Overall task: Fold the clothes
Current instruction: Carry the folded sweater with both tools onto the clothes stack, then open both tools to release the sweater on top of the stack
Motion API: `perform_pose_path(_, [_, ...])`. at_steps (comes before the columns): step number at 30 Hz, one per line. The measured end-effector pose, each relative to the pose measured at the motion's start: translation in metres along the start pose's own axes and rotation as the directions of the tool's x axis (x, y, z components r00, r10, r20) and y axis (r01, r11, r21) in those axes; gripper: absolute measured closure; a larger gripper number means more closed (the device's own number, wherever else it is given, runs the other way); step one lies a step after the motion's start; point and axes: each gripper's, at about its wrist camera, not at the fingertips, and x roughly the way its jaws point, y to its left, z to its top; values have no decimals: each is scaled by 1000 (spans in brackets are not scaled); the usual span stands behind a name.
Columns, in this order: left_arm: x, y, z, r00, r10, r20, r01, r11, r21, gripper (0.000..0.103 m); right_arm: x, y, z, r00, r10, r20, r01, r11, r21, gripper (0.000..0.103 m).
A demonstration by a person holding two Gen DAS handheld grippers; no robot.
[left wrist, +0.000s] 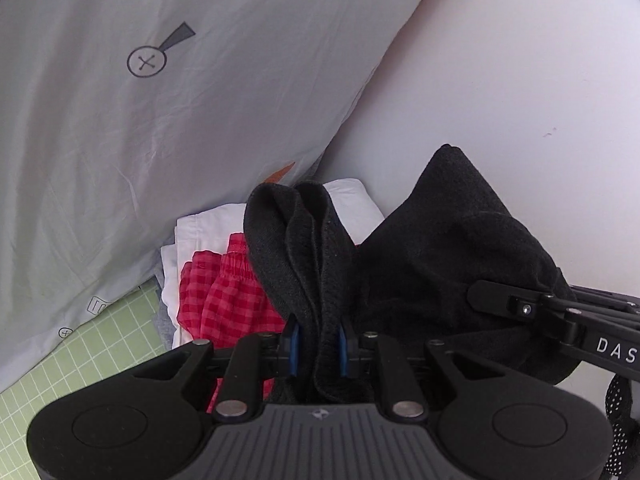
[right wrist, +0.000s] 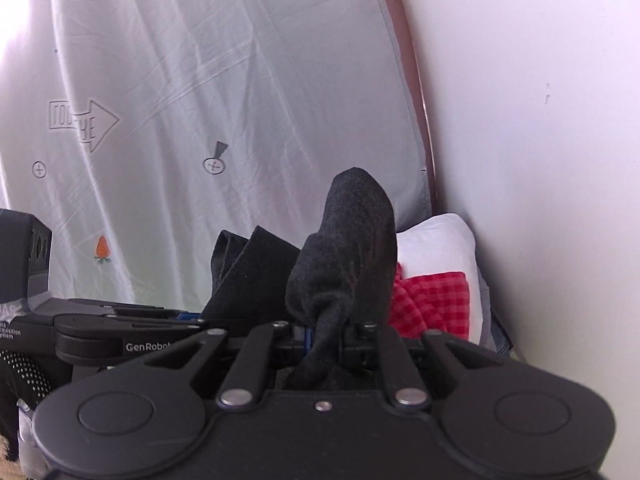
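Between my left gripper's (left wrist: 318, 344) blue pads I have folds of the black garment (left wrist: 420, 248) pinched tight; my right gripper (right wrist: 325, 338) is closed on a twisted end of it, close alongside. Beyond them lies a red checked garment (right wrist: 432, 300) on folded white cloth (right wrist: 440, 240), beside the printed grey sheet (left wrist: 160, 120) and white wall (right wrist: 540, 160)

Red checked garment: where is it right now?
The red checked garment lies on folded white cloth by the white wall: left of the held black garment in the left wrist view, right of it in the right.
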Motion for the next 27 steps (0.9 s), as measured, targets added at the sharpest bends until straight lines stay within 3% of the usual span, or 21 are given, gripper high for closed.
perform_pose_path(6, [100,60,-11,990,55,-128,-68,993,-99,80,77,-65,-18,986,-140,-93,146,988,53,91])
perform_pose_path(10, [104,81,-18,995,-21,-102,11,995,-102,71,102,-99,-42,987,-116,-115,131,982,138,88])
perform_pose_path(13, [107,97,-23,993,-79,-82,70,992,-103,65,106,-96,-53,986,-145,-87,153,983,99,83])
perform_pose_path(14, [108,102,-25,992,-98,-76,90,991,-103,63,105,-93,-55,985,-158,-71,164,983,82,77])
perform_pose_path(15, [104,97,-27,996,-69,-60,64,995,-80,59,103,-90,-56,982,-180,-56,184,981,68,71])
perform_pose_path(17, [92,89,-29,1000,0,-24,-1,999,-49,56,96,-84,-60,973,-229,-12,229,973,24,46])
perform_pose_path(19, [81,82,-33,996,82,25,-82,997,-8,41,85,-72,-65,963,-267,49,269,962,-53,45])
perform_pose_path(21, [61,75,-43,985,126,118,-134,989,59,39,73,-58,-77,949,-291,121,303,948,-95,29])
perform_pose_path(22, [51,73,-49,977,135,164,-150,985,82,37,66,-51,-88,943,-292,157,310,946,-100,11])
perform_pose_path(23, [42,72,-55,967,143,209,-167,980,104,35,60,-44,-98,937,-292,192,316,943,-105,5])
perform_pose_path(27, [1,63,-93,904,153,400,-233,960,158,19,35,-16,-139,899,-288,331,343,932,-121,1])
